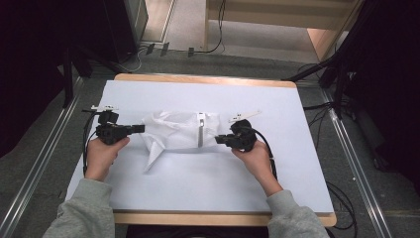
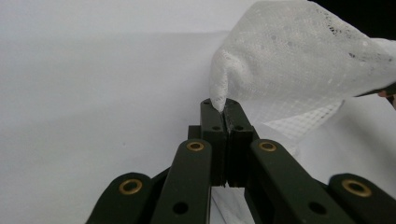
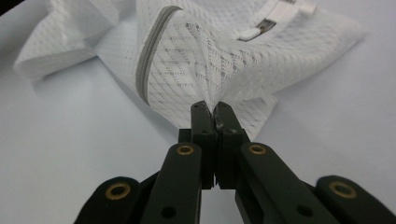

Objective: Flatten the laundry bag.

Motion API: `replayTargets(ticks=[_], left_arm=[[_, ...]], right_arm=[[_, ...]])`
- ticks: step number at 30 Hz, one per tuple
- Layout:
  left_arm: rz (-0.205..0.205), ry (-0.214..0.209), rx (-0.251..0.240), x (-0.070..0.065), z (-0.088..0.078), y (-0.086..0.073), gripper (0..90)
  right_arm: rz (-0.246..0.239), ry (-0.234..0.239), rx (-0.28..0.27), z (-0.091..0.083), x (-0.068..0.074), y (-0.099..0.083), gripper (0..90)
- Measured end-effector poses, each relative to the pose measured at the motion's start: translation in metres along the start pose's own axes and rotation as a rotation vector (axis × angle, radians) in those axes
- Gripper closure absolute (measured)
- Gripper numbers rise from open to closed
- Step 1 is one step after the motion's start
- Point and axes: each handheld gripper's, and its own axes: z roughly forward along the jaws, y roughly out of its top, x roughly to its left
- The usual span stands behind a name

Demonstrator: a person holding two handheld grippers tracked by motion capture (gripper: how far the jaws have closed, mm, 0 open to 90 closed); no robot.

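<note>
Mesh bag [image 1: 181,130] crumpled, contents unclear, left gripper [image 2: 223,108] and right gripper [image 3: 214,109] jaws pinching its ends.

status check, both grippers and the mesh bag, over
Left gripper shut on mesh bag, left end. Right gripper shut on its right end. Bag bunched on the white table, zipper showing. Nothing in the way.

No legible text, label, brand, number or sign anywhere.

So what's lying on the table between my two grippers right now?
The white mesh bag, in the high view, stretched from the left gripper to the right gripper; both pinch its ends.
</note>
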Motion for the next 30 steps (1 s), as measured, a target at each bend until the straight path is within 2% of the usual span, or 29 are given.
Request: replayTargets(ticks=[1,4,7,9,10,11,14,18,20,24,26,30], left_arm=[[-0.006,-0.002,-0.005,0.001,-0.001,0.001,90.0],[-0.027,-0.016,-0.017,0.006,-0.002,0.004,90.0],[-0.043,-0.041,-0.013,0.011,0.004,0.008,90.0],[-0.031,-0.032,-0.004,0.011,0.007,0.009,90.0],[-0.022,-0.025,-0.002,0.011,0.011,0.011,89.7],[-0.010,-0.006,0.008,0.012,0.018,0.012,88.9],[-0.027,-0.010,0.031,0.019,0.025,0.012,83.0],[-0.003,0.023,0.027,0.021,0.019,0.009,71.5],[0.001,0.022,0.019,0.021,0.017,0.009,69.9],[0.038,0.053,0.022,0.013,0.004,0.005,62.1],[0.082,0.068,0.019,0.002,-0.006,0.000,60.6],[0.097,0.068,0.011,-0.008,-0.014,-0.006,57.3]], right_arm=[[0.000,0.000,0.000,0.000,0.000,0.000,90.0],[-0.011,-0.005,-0.028,-0.017,0.001,0.001,90.0],[0.000,0.004,-0.042,-0.034,-0.002,-0.003,90.0],[-0.002,0.007,-0.043,-0.036,-0.003,-0.004,90.0],[-0.003,-0.006,-0.038,-0.039,-0.002,-0.006,90.0],[-0.002,-0.012,-0.037,-0.039,-0.003,-0.007,90.0],[0.019,-0.019,-0.019,-0.029,-0.008,-0.011,90.0],[0.028,-0.026,0.004,-0.017,-0.014,-0.013,90.0],[0.033,-0.026,0.007,-0.016,-0.015,-0.013,90.0],[0.027,-0.039,0.017,-0.008,-0.017,-0.011,90.0],[0.026,-0.041,0.020,-0.005,-0.018,-0.010,90.0],[0.026,-0.045,0.020,-0.001,-0.020,-0.008,90.0]])
